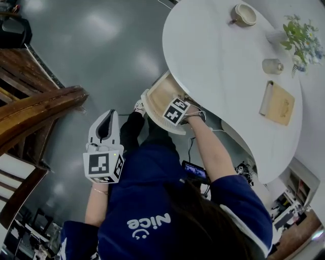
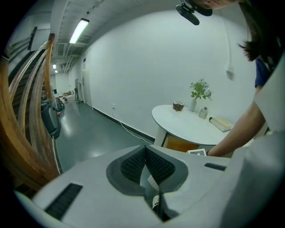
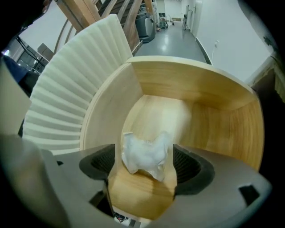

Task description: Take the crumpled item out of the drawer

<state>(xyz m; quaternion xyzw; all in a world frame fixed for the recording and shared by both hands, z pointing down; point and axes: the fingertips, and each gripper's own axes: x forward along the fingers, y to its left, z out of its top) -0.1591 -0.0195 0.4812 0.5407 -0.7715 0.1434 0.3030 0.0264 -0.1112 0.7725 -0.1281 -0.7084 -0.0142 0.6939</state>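
The crumpled item (image 3: 144, 156), a white wad of paper or plastic, lies on the floor of the open curved wooden drawer (image 3: 200, 93). My right gripper (image 3: 143, 164) points straight down into that drawer, open, one pad on each side of the wad. In the head view the right gripper (image 1: 175, 111) reaches into the drawer (image 1: 158, 94) under the white table (image 1: 218, 66); the wad is hidden there. My left gripper (image 1: 105, 123) hangs in the air to the left, away from the drawer. Its pads (image 2: 133, 165) meet, with nothing held.
On the table stand a bowl (image 1: 244, 14), a vase of flowers (image 1: 299, 35), a small jar (image 1: 272, 66) and a tan book (image 1: 278, 103). The drawer has a ribbed white front (image 3: 67, 98). Curved wooden railings (image 1: 35, 109) stand at the left over the grey floor.
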